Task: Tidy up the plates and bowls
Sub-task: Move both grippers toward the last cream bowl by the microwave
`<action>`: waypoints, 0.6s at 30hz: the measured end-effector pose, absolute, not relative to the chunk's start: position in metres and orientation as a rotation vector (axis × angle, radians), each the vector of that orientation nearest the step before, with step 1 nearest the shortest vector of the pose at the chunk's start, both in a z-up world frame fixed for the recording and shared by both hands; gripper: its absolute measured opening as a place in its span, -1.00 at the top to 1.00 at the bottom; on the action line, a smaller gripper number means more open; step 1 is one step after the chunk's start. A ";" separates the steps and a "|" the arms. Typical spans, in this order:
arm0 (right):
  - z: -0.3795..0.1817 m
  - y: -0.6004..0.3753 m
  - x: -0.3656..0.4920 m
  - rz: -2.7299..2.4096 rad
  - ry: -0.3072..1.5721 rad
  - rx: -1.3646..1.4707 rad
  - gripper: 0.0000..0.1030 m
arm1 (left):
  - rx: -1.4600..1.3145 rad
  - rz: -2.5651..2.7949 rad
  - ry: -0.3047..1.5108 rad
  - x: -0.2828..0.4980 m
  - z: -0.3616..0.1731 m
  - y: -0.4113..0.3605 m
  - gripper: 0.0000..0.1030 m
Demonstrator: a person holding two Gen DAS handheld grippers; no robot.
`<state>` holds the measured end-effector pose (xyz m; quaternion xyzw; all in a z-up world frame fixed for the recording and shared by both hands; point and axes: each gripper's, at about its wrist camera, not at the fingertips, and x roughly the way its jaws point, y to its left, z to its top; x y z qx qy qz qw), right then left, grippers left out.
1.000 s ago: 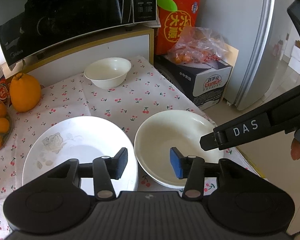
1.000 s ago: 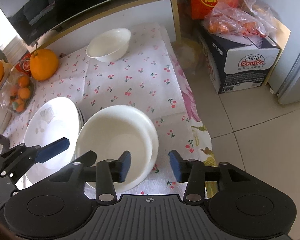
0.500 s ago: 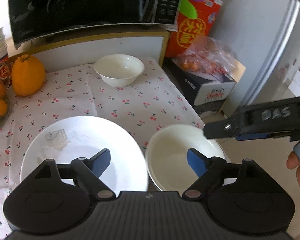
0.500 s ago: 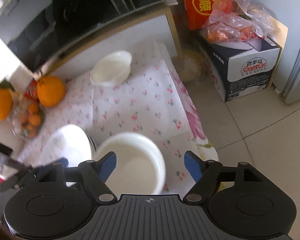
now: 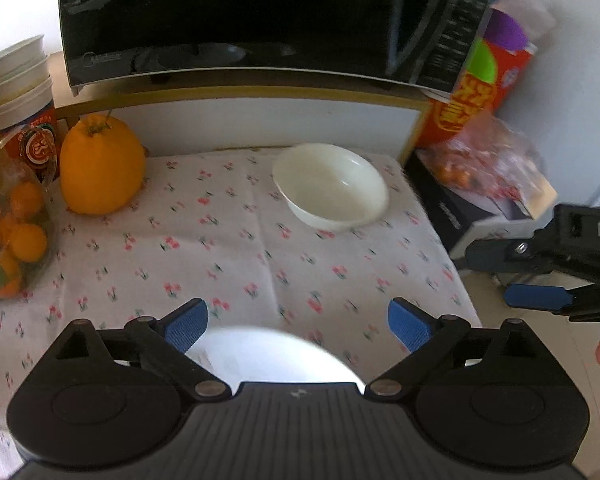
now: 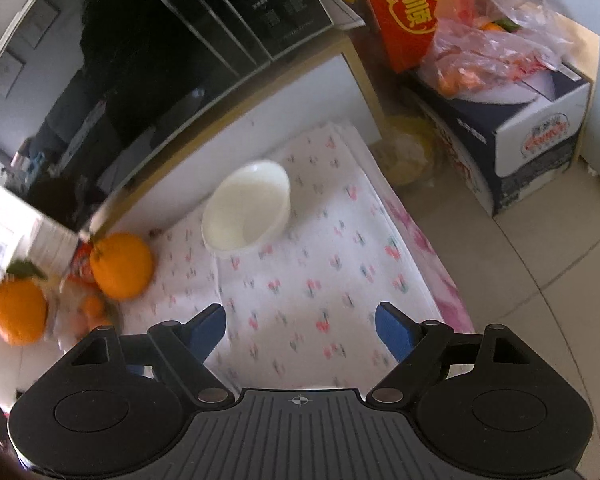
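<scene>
A small white bowl (image 5: 330,186) stands at the far right of the cherry-print tablecloth (image 5: 236,248), below the microwave; it also shows in the right wrist view (image 6: 246,210). The rim of a white plate (image 5: 272,356) shows just under my left gripper (image 5: 298,326), which is open and empty above the cloth. My right gripper (image 6: 300,330) is open and empty, well short of the small bowl; it also shows in the left wrist view (image 5: 520,276) at the table's right edge. The large bowl is out of view.
A black microwave (image 5: 260,20) sits on a shelf at the back. A large orange (image 5: 100,164) and a bag of small oranges (image 5: 8,240) lie at the left. A carton with bagged fruit (image 6: 512,92) stands on the floor at the right.
Both grippers have opened wide and lifted back from the large bowl and plate. Both views now tilt up toward the small bowl and the microwave; the large bowl has dropped out of view.
</scene>
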<state>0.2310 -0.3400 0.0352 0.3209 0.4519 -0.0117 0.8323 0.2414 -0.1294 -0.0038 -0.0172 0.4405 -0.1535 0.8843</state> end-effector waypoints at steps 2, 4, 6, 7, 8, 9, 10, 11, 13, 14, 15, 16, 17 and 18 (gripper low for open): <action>0.031 -0.343 0.248 -0.017 0.949 0.729 -0.63 | -0.054 -0.301 0.912 0.256 -0.005 -0.126 -0.87; 0.024 -0.345 0.262 -0.012 0.941 0.770 -0.62 | -0.069 -0.292 0.901 0.268 -0.006 -0.124 -0.87; 0.017 -0.345 0.274 -0.019 0.932 0.790 -0.62 | -0.096 -0.291 0.884 0.281 -0.008 -0.121 -0.87; 0.014 -0.345 0.278 -0.023 0.927 0.795 -0.62 | -0.117 -0.294 0.872 0.286 -0.010 -0.120 -0.86; 0.011 -0.345 0.283 -0.027 0.922 0.800 -0.62 | -0.140 -0.296 0.862 0.292 -0.013 -0.119 -0.85; 0.006 -0.344 0.288 -0.026 0.914 0.807 -0.62 | -0.163 -0.297 0.857 0.298 -0.015 -0.118 -0.83; 0.003 -0.344 0.291 -0.024 0.909 0.812 -0.62 | -0.180 -0.298 0.855 0.302 -0.018 -0.117 -0.79; -0.002 -0.343 0.294 -0.022 0.905 0.817 -0.62 | -0.199 -0.300 0.853 0.308 -0.021 -0.117 -0.77; -0.009 -0.341 0.299 -0.026 0.893 0.819 -0.55 | -0.223 -0.310 0.853 0.314 -0.026 -0.117 -0.64; -0.012 -0.341 0.301 -0.028 0.886 0.819 -0.49 | -0.232 -0.319 0.854 0.317 -0.028 -0.118 -0.58; -0.015 -0.341 0.303 -0.031 0.884 0.820 -0.37 | -0.238 -0.333 0.854 0.321 -0.031 -0.119 -0.44; -0.019 -0.341 0.305 -0.035 0.881 0.824 -0.25 | -0.241 -0.344 0.854 0.324 -0.033 -0.120 -0.32; -0.022 -0.342 0.307 -0.040 0.879 0.833 -0.19 | -0.243 -0.349 0.854 0.326 -0.035 -0.121 -0.26; -0.026 -0.343 0.308 -0.043 0.874 0.845 -0.11 | -0.245 -0.357 0.854 0.328 -0.037 -0.123 -0.18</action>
